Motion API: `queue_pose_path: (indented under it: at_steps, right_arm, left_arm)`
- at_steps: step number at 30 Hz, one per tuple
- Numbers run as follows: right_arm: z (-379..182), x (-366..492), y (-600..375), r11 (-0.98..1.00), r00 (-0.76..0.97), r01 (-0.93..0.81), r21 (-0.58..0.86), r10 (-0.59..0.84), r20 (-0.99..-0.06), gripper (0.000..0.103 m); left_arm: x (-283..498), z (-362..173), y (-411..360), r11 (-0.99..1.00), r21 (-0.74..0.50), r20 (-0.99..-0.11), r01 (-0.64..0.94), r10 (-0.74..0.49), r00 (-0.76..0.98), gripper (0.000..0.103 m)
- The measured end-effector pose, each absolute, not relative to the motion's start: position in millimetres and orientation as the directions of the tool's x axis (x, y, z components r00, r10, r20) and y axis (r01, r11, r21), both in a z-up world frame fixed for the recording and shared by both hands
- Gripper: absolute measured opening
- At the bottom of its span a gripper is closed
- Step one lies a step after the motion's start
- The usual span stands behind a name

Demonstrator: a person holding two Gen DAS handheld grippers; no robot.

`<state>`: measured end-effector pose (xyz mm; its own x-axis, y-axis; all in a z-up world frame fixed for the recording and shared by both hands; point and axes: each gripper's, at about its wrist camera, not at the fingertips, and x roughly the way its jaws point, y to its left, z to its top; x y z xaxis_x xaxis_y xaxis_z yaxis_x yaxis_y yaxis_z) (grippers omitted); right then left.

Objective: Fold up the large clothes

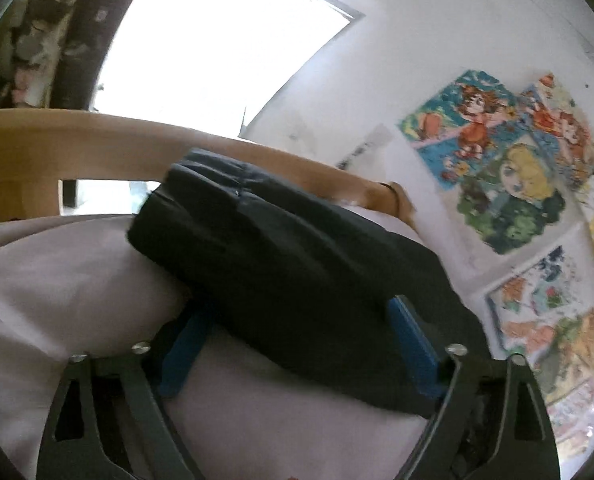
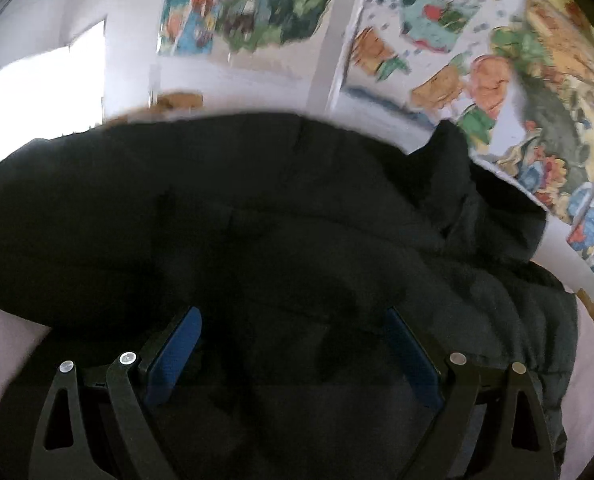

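A dark padded jacket [image 1: 281, 260] lies on a pale bed sheet [image 1: 57, 280], with one sleeve or folded edge reaching toward the wooden bed frame. My left gripper [image 1: 297, 312] is open, its blue fingertips on either side of the jacket's near edge, one tip tucked under the fabric. In the right wrist view the same jacket [image 2: 257, 220] fills most of the frame, bunched and puffy at the right. My right gripper [image 2: 293, 316] is open over the fabric, gripping nothing.
A curved wooden bed frame [image 1: 97, 140] runs behind the sheet. A bright window [image 1: 217, 40] is in the white wall. Colourful cartoon posters [image 1: 505, 152] hang on the wall at right, also in the right wrist view [image 2: 477, 60].
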<state>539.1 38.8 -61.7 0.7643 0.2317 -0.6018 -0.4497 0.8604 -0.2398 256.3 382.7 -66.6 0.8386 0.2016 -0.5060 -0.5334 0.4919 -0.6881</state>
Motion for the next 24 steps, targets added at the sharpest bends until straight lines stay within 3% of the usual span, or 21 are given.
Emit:
queue_pose_path:
  at_steps: [1, 4, 6, 8, 12, 19, 24]
  right_arm:
    - [-65, 541, 41, 0.856, 0.766, -0.452, -0.251, 0.227, -0.602, 0.093]
    - [-76, 546, 46, 0.847, 0.783, -0.445, -0.292, 0.21, -0.585, 0.098]
    - [-82, 552, 46, 0.85, 0.78, -0.44, -0.289, 0.203, -0.592, 0.103]
    - [-88, 558, 44, 0.853, 0.766, -0.452, -0.261, 0.22, -0.604, 0.103]
    - [-95, 562, 37, 0.857, 0.756, -0.464, -0.225, 0.251, -0.604, 0.103]
    - [-72, 551, 24, 0.857, 0.747, -0.486, -0.169, 0.307, -0.589, 0.103]
    - [-29, 535, -4, 0.856, 0.705, -0.51, -0.078, 0.364, -0.609, 0.103]
  left_arm:
    - [255, -68, 383, 0.496, -0.681, -0.506, -0.54, 0.214, 0.835, 0.08]
    - [253, -67, 378, 0.496, -0.67, -0.503, -0.552, 0.244, 0.829, 0.063]
    - [253, -68, 377, 0.492, -0.675, -0.492, -0.55, 0.256, 0.832, 0.043]
    - [254, -69, 379, 0.487, -0.687, -0.479, -0.539, 0.255, 0.84, 0.03]
    - [248, -63, 375, 0.504, -0.695, -0.433, -0.512, 0.275, 0.858, 0.013]
    - [246, -27, 357, 0.59, -0.661, -0.333, -0.464, 0.323, 0.886, 0.01]
    - [240, 13, 336, 0.682, -0.632, -0.196, -0.369, 0.32, 0.927, 0.009]
